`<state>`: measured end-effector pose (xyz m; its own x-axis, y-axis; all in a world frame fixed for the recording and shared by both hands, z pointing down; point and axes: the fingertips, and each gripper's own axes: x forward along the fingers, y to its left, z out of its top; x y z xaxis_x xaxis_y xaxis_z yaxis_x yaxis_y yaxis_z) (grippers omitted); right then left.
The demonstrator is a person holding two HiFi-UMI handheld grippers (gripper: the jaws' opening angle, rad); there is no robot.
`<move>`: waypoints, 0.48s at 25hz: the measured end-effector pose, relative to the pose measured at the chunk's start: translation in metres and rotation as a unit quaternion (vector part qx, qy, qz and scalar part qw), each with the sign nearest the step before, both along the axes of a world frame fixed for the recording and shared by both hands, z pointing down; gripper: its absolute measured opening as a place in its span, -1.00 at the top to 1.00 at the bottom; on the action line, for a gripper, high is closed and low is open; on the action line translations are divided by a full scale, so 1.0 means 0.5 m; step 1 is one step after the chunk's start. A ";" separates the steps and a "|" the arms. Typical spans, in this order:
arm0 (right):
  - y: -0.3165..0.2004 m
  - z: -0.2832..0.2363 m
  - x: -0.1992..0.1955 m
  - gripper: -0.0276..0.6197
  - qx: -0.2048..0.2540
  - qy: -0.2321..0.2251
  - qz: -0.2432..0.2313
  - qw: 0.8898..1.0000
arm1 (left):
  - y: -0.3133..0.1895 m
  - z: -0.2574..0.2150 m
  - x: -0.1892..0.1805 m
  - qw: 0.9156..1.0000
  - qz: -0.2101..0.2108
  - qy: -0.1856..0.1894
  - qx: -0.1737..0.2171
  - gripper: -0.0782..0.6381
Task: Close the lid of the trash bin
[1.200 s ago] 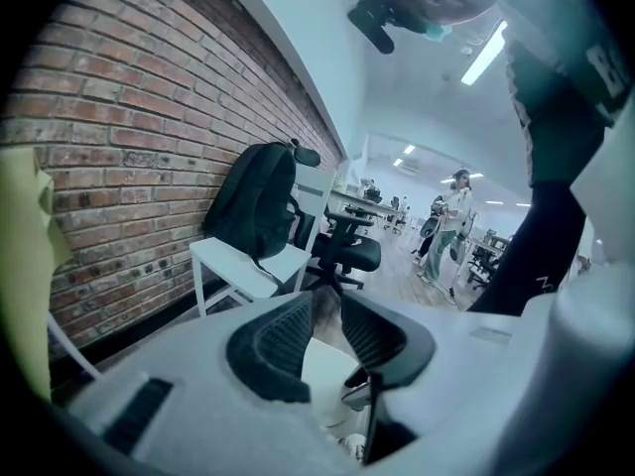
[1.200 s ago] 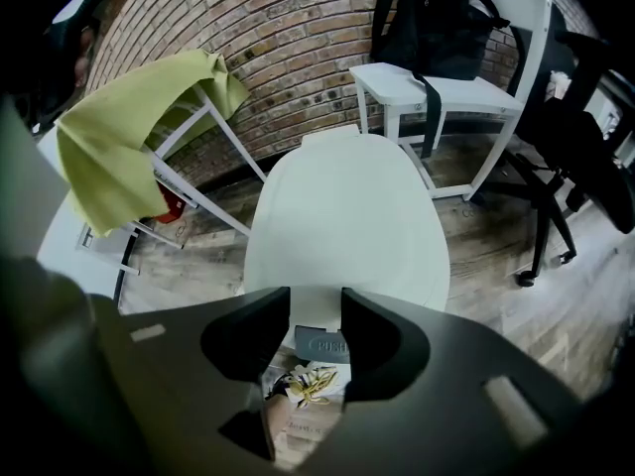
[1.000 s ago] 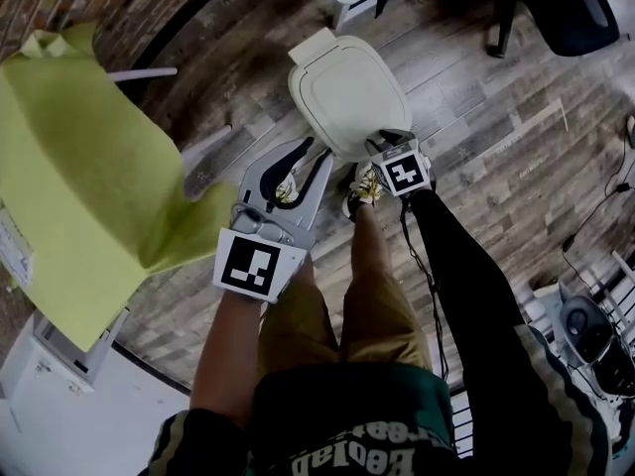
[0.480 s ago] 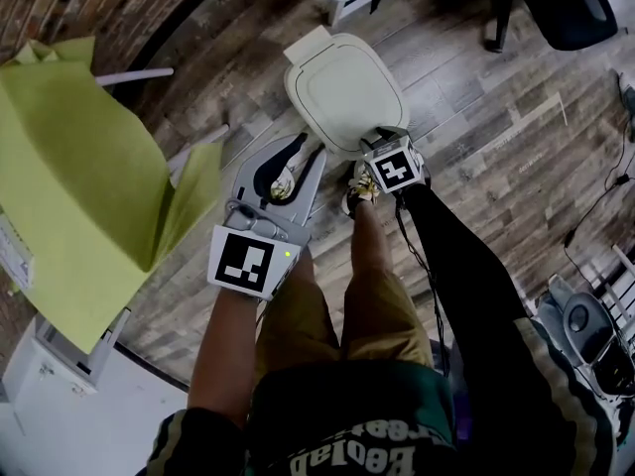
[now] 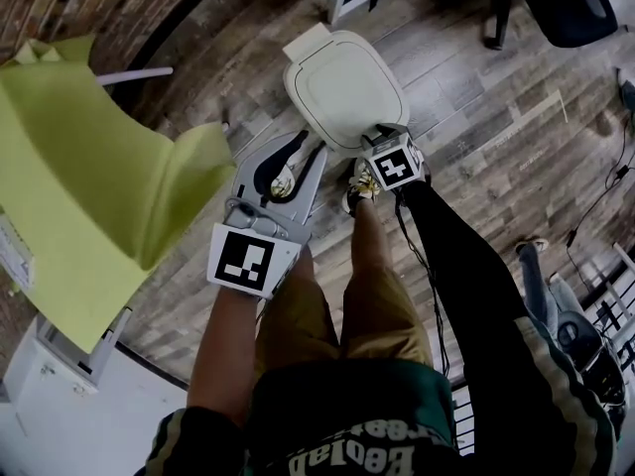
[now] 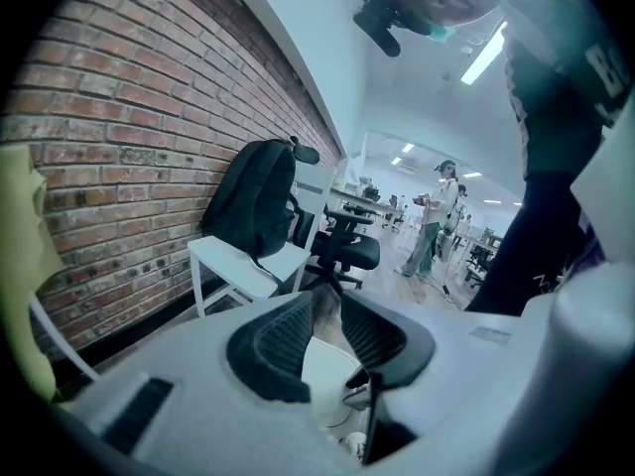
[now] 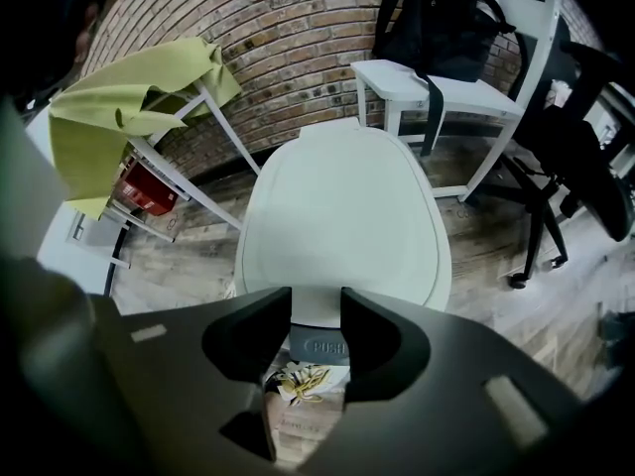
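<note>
Two right gripper (image 7: 316, 310) fingers are closing astride the oval white plastic bin lid (image 7: 342, 216) at its front tab (image 7: 322, 346), likely latching it. The left gripper (image 6: 327, 310) waits aside, fingers released.

1. Head view looks dim and murky to us, with flat light and only soft shadows on the wood floor (image 5: 496, 137).
2. Left gripper view is brighter. We get glare off the ceiling strip lights (image 6: 484, 58).
3. Right gripper view shows the bin lid (image 7: 342, 216) sharp and evenly lit.
4. Both gripper views bend hard at the edges, the corners go black, and the near foreground blurs.
</note>
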<state>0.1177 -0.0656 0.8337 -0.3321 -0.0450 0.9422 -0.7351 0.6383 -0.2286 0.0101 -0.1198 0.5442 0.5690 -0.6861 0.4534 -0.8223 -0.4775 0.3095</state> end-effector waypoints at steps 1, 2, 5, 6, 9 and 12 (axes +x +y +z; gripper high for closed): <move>0.000 0.000 0.000 0.40 0.000 0.001 0.001 1.000 | 0.000 0.001 0.000 1.000 0.001 -0.001 0.000 0.51; 0.000 0.000 0.000 0.40 0.001 0.002 0.001 1.000 | 0.000 0.001 -0.001 1.000 0.001 -0.002 0.000 0.51; 0.000 -0.001 0.000 0.40 0.005 0.005 0.000 1.000 | 0.001 0.003 -0.001 1.000 0.003 -0.003 0.001 0.51; 0.000 -0.001 0.001 0.41 0.008 0.006 -0.001 1.000 | 0.001 0.003 0.000 1.000 0.003 -0.003 0.000 0.51; 0.000 -0.001 0.001 0.42 0.013 0.011 -0.004 1.000 | 0.001 0.003 -0.002 1.000 0.004 -0.003 0.000 0.51; 0.000 -0.004 0.001 0.41 0.018 0.015 -0.001 1.000 | 0.000 0.001 -0.002 1.000 0.005 -0.006 0.000 0.51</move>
